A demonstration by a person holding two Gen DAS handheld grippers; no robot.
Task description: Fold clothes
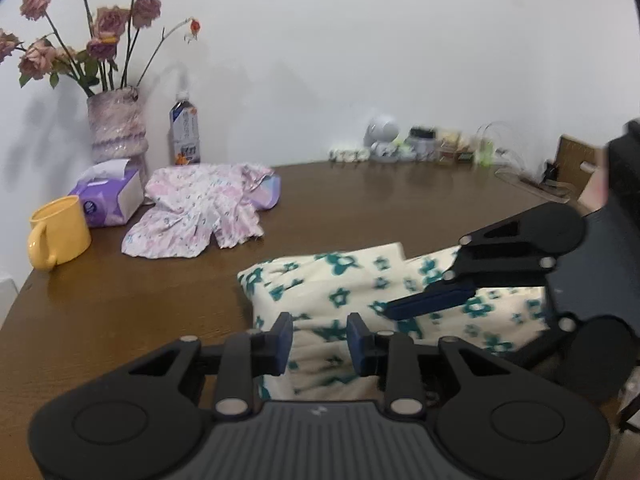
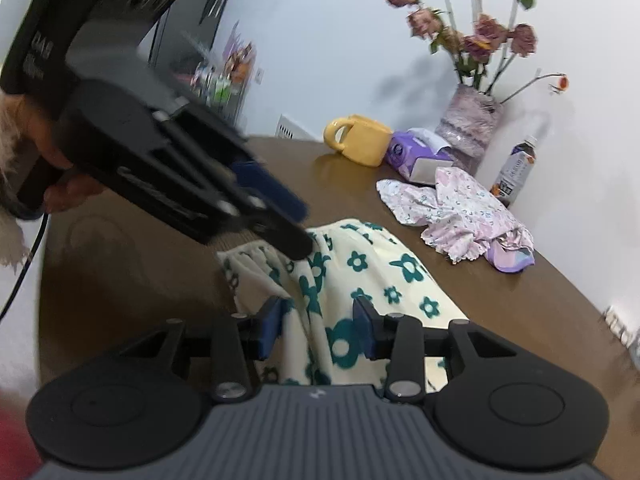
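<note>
Two hand-held tongs work over a cream garment with teal flowers (image 1: 340, 280), which lies in a compact, layered bundle near the front edge of the brown surface (image 1: 120, 300). The left tongs (image 1: 319, 338) stand with their blue pads apart, a moderate gap between them, and the cloth shows through that gap; they close on nothing and appear to hover just over the bundle's near edge. The right tongs (image 2: 321, 330) are likewise parted, with a fold of the flowered cloth visible between the pads; whether the pads touch it cannot be told. In the left view the right tongs reach in from the side with their tips low over the bundle's upper layer, a posture that would suit pressing or steadying a fold. In the right view the left tongs cross from the upper left and point down at the gathered edge of the cloth, held by a hand (image 2: 60, 184). The bundle's squared outline fits either a fold in progress or one just laid down. Farther back a pink floral garment (image 1: 196, 212) lies crumpled and loose, partly over a purple item, beside a tissue box (image 1: 108, 196), a yellow mug (image 1: 60, 232), a vase of dried roses (image 1: 116, 128) and a bottle (image 1: 185, 132).
</note>
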